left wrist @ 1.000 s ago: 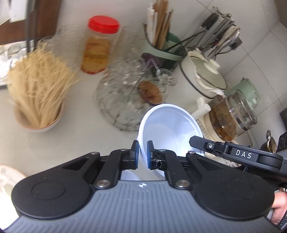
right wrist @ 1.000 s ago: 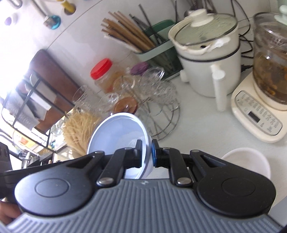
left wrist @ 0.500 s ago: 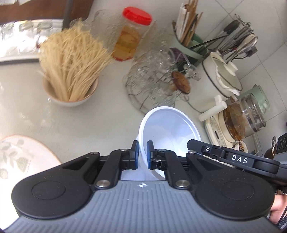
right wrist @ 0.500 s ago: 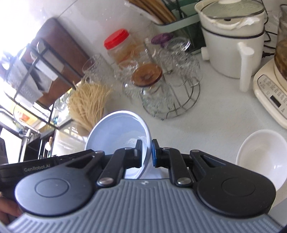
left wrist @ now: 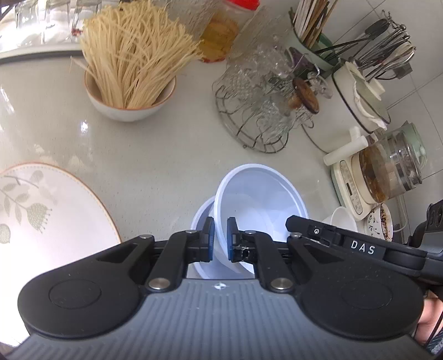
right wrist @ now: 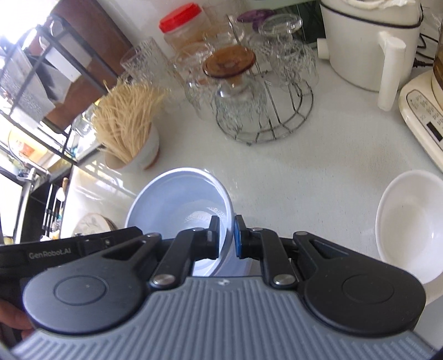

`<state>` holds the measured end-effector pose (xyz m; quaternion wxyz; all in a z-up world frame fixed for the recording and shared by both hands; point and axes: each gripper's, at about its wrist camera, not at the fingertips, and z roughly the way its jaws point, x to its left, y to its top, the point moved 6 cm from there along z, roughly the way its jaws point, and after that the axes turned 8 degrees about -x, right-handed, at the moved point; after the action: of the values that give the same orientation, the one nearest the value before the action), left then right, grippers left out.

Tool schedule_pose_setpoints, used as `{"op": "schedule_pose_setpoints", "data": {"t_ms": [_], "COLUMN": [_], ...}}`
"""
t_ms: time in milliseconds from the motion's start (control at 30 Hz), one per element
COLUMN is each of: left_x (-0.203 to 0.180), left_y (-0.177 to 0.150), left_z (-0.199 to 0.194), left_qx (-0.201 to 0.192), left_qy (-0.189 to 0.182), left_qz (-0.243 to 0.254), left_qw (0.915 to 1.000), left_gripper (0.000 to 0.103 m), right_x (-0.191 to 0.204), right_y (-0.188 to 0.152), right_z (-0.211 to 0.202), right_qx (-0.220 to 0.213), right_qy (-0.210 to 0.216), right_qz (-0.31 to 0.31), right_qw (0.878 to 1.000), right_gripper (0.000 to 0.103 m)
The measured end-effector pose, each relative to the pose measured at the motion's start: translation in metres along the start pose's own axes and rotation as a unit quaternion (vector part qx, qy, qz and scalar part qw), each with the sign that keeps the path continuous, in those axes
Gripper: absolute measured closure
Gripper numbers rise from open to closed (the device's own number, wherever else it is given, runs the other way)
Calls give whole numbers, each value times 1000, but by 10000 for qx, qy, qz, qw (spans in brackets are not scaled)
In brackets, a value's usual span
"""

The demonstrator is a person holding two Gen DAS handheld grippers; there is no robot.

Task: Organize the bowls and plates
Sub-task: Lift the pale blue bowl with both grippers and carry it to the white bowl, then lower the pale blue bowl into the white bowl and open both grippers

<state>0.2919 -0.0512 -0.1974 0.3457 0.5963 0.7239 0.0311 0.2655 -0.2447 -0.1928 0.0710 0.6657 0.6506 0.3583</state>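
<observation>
- Since a second ago both my hands have come down toward the counter (left wrist: 155, 155), and the noodle bowl (left wrist: 130, 102) and the leaf-patterned plate (left wrist: 47, 210) now show larger in the left view
- My left tool (left wrist: 218, 238) is clamped on the near rim of the white plastic bowl (left wrist: 257, 199), which tilts away from me
- My right tool (right wrist: 226, 235) pinches the same bowl (right wrist: 180, 199) by its opposite rim
- In the left view a second white rim shows just under the held bowl
- A small white bowl (right wrist: 409, 216) sits empty on the counter to the right, apart
- Farther off stands the wire rack (left wrist: 257, 121) of upturned glasses, then the white pot (right wrist: 368, 41) and the red-lidded jar (right wrist: 180, 22)
</observation>
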Motion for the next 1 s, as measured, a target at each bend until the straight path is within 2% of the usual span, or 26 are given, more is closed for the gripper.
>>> {"op": "schedule_pose_setpoints", "data": {"t_ms": [267,467,733,800,867,933,1000], "left_x": [7,8,1,1,-1,-2,-2], "left_y": [-5,-7,-2,-1,1,3,5], "left_z": [9,13,13,14,12,9,7], "left_qx": [206,337,338,388,345,279,240], "left_qy": [13,-38,47,120,147,193,206], "left_qz": [-57,-71,245,283,366,430,450], "left_qw": [9998,9994,9991,9988,9986,9985,9985], "left_gripper": [93,93,91,84,67,61,61], "right_x": [-4,-7,-9,-8,-6,-5,-5], "right_y": [-16,-19,-17,-18,-18,-18,-19], "right_z": [13,16,14,15,16,16,16], "right_qx": [333,366,273,309,302,289,306], "right_qy": [-95,-126,-64,-67,-9,31,13], "right_qz": [15,94,153,155,176,219,216], "right_qw": [9994,9992,9995,9994,9994,9993,9993], "right_gripper": [90,88,88,88,88,87,87]}}
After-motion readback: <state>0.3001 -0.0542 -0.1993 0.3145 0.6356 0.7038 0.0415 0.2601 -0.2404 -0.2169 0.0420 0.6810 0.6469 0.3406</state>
